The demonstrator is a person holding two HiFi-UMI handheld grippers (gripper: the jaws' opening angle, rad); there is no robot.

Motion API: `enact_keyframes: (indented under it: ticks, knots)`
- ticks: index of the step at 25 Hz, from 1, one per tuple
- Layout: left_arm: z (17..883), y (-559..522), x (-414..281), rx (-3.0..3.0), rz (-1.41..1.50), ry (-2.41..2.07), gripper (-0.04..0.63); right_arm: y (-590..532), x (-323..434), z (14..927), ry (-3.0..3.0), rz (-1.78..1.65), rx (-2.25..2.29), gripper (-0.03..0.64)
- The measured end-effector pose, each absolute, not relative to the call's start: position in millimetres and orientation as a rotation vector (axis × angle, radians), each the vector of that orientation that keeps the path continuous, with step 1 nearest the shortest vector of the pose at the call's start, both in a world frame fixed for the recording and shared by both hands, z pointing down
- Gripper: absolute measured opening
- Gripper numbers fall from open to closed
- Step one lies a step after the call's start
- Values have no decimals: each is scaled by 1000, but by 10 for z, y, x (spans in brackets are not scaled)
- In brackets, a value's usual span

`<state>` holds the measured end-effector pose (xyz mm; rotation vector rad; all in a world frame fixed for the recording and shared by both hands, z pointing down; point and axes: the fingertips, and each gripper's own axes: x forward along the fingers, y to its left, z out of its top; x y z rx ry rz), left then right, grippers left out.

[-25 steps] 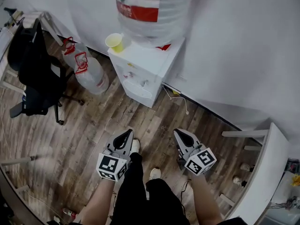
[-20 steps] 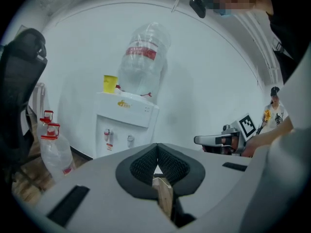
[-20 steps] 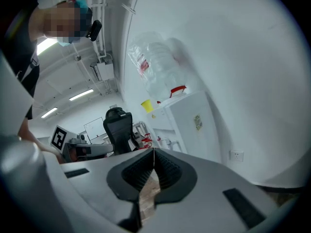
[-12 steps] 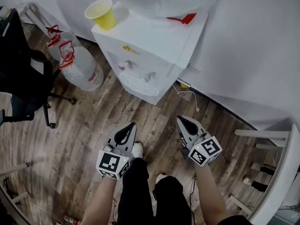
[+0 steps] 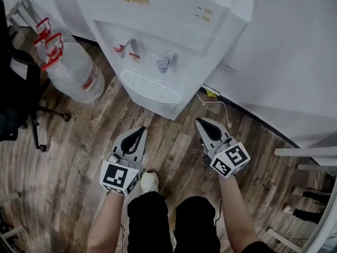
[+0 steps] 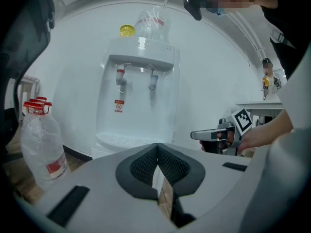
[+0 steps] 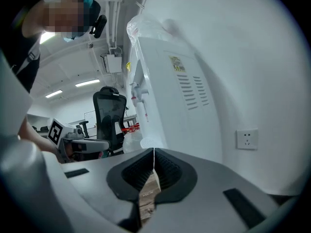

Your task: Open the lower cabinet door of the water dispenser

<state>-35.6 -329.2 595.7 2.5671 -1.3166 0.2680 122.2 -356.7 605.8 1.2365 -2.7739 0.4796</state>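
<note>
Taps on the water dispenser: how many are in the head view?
2. On the water dispenser, the red tap is at the left of the front recess, the blue tap at its right, above the drip tray. None seems hidden.

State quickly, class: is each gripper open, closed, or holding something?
Left gripper: closed, holding nothing.
Right gripper: closed, holding nothing.

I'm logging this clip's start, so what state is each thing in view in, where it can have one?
left gripper, shut, empty
right gripper, shut, empty
water dispenser, upright, drip tray bare
lower cabinet door, too hidden to tell
floor bottles, upright, red caps on
wall socket, nothing plugged in
</note>
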Motion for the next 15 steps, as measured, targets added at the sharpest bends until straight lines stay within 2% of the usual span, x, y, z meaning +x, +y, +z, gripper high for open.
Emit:
enact_keyframes:
  ticks: [7, 15]
  knots:
    - [6566, -3444, -320, 2625, 262, -1326, 14, -3722, 1176, 6683, -2818, 448, 1223, 23]
    - [6898, -3518, -309, 2651, 221, -1331, 14, -3863, 1168, 6979, -2838, 356, 1223, 25]
